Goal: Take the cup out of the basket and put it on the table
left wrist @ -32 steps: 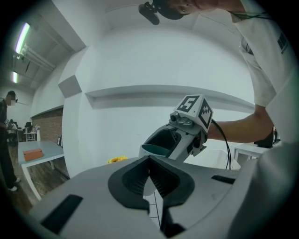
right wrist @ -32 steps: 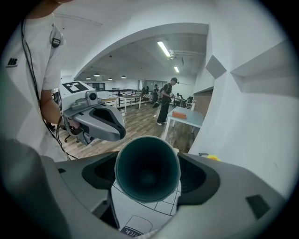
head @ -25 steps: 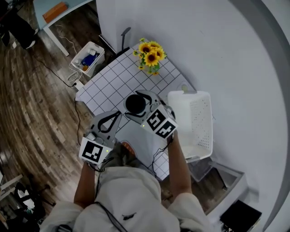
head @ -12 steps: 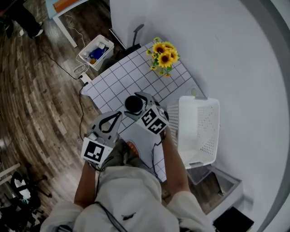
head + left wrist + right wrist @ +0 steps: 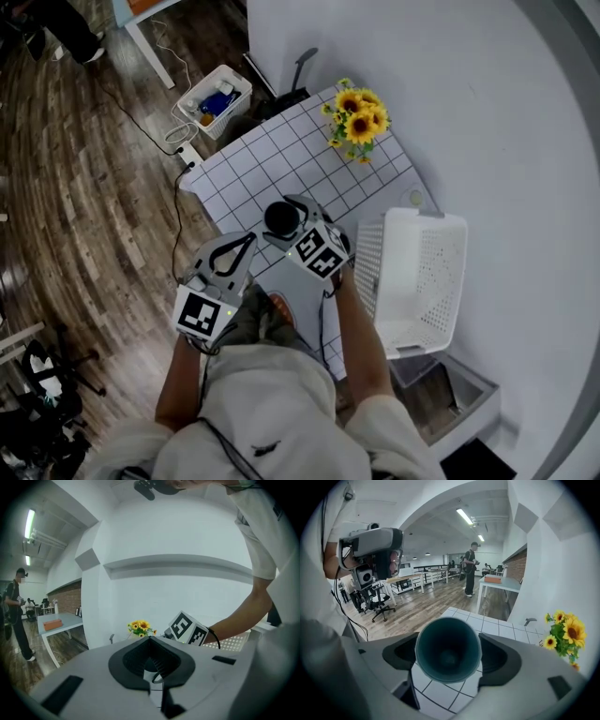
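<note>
A dark teal cup hangs over the white checked table, my right gripper shut on it. In the right gripper view the cup lies between the two pads with its open mouth toward the camera. The white perforated basket stands to the right of that gripper, and nothing shows inside it. My left gripper is at the table's near edge, left of the cup, with its jaws closed tip to tip and nothing in them. Its fingertips meet in the left gripper view.
A pot of sunflowers stands at the table's far right corner. On the wooden floor to the left are a white crate of items and cables. A person stands by desks further off in the room.
My right gripper has carried the cup a little further from the basket and the sunflowers, over the table's middle. The head view has shifted. The left gripper has barely moved.
</note>
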Tool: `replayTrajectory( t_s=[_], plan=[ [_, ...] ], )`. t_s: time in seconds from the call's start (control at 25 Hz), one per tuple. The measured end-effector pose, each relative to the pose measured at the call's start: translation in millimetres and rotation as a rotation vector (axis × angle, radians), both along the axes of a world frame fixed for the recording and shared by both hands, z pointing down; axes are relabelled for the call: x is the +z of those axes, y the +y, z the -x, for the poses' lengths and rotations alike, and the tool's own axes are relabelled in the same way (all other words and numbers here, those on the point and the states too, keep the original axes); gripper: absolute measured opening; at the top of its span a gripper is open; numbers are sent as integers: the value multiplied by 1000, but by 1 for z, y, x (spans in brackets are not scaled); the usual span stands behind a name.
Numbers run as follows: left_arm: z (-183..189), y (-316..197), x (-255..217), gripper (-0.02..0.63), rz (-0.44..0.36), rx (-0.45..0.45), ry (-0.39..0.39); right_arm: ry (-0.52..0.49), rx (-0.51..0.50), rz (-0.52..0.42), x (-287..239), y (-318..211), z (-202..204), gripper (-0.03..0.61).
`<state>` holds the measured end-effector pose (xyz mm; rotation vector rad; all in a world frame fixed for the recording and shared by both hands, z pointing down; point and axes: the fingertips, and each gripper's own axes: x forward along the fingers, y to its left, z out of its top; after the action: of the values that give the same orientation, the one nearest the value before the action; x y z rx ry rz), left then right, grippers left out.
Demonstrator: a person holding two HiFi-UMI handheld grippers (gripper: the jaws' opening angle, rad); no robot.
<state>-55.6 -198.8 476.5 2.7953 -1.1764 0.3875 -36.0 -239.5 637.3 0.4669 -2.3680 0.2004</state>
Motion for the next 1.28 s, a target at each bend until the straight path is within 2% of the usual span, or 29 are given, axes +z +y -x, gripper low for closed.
replayTrajectory(
  t_s=[0.36,1.0,1.28],
  plan=[
    [3,1,5,8,8,-7,-17,17,-24,5,21,2,6,387],
    [6,6,9,8,18,-19,-13,95,-69,-3,25,4,20,390],
    [6,8,10,8,21,-20,-4,97,-67,3,26,2,20,393]
  ],
)
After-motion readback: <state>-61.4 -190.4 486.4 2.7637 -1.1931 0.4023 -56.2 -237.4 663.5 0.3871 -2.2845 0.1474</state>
